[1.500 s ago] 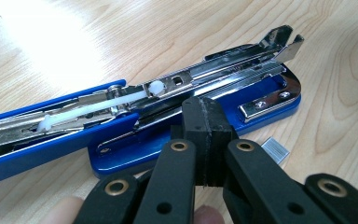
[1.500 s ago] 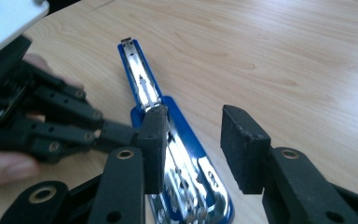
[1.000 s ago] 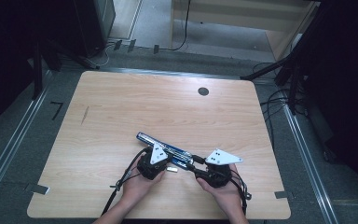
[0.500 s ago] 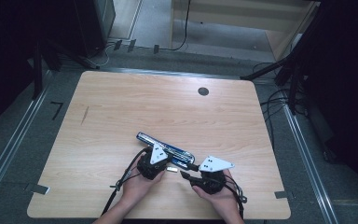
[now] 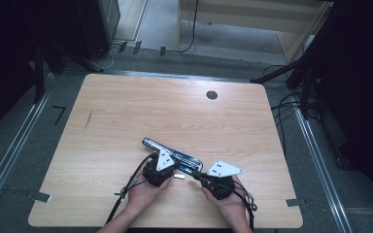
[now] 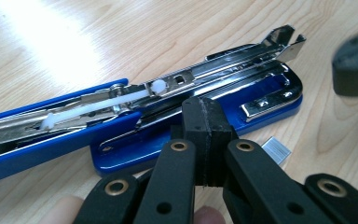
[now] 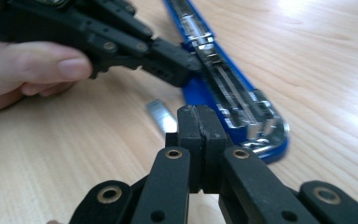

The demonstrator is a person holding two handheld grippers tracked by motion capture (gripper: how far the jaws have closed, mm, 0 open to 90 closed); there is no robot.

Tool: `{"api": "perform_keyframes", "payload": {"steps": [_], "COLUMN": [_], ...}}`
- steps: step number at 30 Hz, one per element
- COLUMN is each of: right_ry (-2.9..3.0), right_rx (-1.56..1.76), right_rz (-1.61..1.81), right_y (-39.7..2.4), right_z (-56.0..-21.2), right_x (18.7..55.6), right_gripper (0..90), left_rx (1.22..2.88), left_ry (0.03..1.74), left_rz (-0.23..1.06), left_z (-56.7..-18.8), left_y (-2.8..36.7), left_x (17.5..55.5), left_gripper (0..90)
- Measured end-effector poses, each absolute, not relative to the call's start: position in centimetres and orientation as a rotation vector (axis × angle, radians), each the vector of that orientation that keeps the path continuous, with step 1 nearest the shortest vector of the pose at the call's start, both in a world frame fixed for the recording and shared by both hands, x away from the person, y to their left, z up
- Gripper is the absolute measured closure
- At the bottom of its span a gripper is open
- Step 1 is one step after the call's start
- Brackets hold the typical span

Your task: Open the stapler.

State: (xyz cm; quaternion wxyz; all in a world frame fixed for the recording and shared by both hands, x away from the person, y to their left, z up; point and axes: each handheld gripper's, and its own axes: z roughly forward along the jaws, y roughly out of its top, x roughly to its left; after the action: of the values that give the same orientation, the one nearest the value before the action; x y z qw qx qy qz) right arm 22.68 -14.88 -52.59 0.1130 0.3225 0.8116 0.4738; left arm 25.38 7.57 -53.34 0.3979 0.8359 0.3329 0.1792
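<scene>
Nearest, the right gripper (image 5: 197, 175) has just closed its jaws, empty, beside a loose staple strip (image 5: 178, 176). At its nine o'clock, the left gripper (image 5: 171, 170), pinched together, presses the opened blue stapler (image 5: 187, 158), apparently steadying it for reloading.

High view soft, low-res; table (image 5: 126, 121) evenly lit, dark surroundings. Gripper views: white glare on wood beyond the stapler (image 6: 191, 107), chrome glints, right view blurred past stapler, near jaws soft.
</scene>
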Motion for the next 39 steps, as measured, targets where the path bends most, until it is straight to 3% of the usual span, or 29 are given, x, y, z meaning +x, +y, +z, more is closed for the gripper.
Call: {"api": "perform_keyframes", "payload": {"steps": [4,7,11,17,39], "right_ry": [2.429,2.442,2.464,2.481,2.543], "right_rx": [0.893,0.836,0.819,0.797,0.76], "right_rz": [1.397,1.389,1.381,1.37,1.262], "right_y": [-13.9,-12.7,-12.1,-11.7,-10.8], "right_z": [-52.9,-53.3,-53.8,-54.3,-54.5], "right_x": [22.5,22.5,23.2,23.8,23.4], "right_gripper": [88.1,76.4,70.7,66.4,74.1], "left_rx": [2.108,2.097,2.087,2.087,2.088], "left_ry": [0.852,0.87,0.89,0.892,0.891], "left_rz": [0.449,0.442,0.436,0.442,0.444], "left_z": [-53.4,-53.3,-53.3,-53.3,-53.3], "left_y": [7.7,7.9,8.1,8.1,8.1], "left_x": [25.4,25.5,25.7,25.7,25.7], "left_gripper": [90.0,90.0,90.0,90.0,90.0]}}
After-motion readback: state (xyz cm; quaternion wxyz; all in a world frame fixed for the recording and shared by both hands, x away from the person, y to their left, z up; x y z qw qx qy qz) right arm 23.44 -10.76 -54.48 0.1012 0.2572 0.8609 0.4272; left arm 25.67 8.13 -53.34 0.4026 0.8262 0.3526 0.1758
